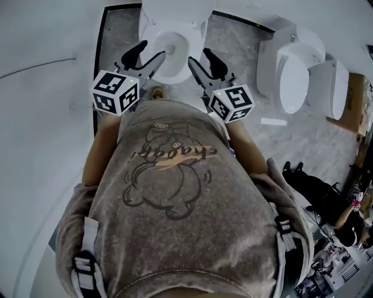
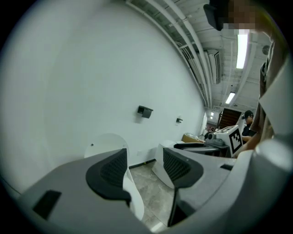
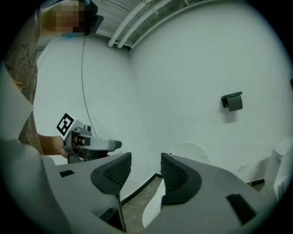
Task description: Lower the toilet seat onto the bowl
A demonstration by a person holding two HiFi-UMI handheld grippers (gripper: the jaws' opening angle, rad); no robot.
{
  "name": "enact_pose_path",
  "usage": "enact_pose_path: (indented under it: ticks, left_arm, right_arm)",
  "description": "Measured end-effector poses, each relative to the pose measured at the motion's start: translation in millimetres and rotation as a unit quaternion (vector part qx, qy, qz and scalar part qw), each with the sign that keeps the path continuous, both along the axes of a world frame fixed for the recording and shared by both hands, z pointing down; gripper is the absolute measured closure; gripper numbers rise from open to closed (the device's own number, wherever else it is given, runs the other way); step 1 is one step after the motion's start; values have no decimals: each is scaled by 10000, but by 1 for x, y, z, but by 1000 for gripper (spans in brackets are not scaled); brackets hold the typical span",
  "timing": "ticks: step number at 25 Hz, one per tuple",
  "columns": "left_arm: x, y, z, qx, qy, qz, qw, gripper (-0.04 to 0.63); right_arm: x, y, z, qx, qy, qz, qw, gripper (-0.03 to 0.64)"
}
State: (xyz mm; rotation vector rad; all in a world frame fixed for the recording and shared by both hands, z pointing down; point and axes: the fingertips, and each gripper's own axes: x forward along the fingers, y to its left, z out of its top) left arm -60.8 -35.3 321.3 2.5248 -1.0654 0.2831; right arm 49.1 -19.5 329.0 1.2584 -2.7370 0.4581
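Grey marbled floor underfoot, and the toilet seat (image 1: 173,13) stands raised behind the open bowl (image 1: 150,36), just ahead of the left gripper (image 1: 152,50) and right gripper (image 1: 199,56), both jaws apart, holding nothing.

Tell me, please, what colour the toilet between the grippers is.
The toilet is white, seen best in the head view.

The white toilet seat (image 2: 103,142) stands raised upright against the wall, above the open white bowl (image 1: 150,32).
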Motion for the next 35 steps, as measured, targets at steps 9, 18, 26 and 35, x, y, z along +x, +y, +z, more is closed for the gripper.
enact_pose_path:
  ticks: [9, 18, 26, 35]
  left_arm:
    - [-25, 0, -28, 766, 373, -355, 9957, 586]
    - [-31, 4, 11, 874, 203, -621, 9940, 586]
    - [-25, 3, 21, 633, 169, -575, 9962, 586]
    - [-26, 3, 20, 587, 63, -643, 9962, 586]
  right_arm:
    - [9, 7, -31, 887, 97, 381, 9953, 589]
    - [19, 8, 2, 662, 93, 611, 9959, 589]
    - [22, 3, 12, 516, 107, 577, 9969, 591]
    - [17, -1, 13, 513, 159, 425, 9976, 591]
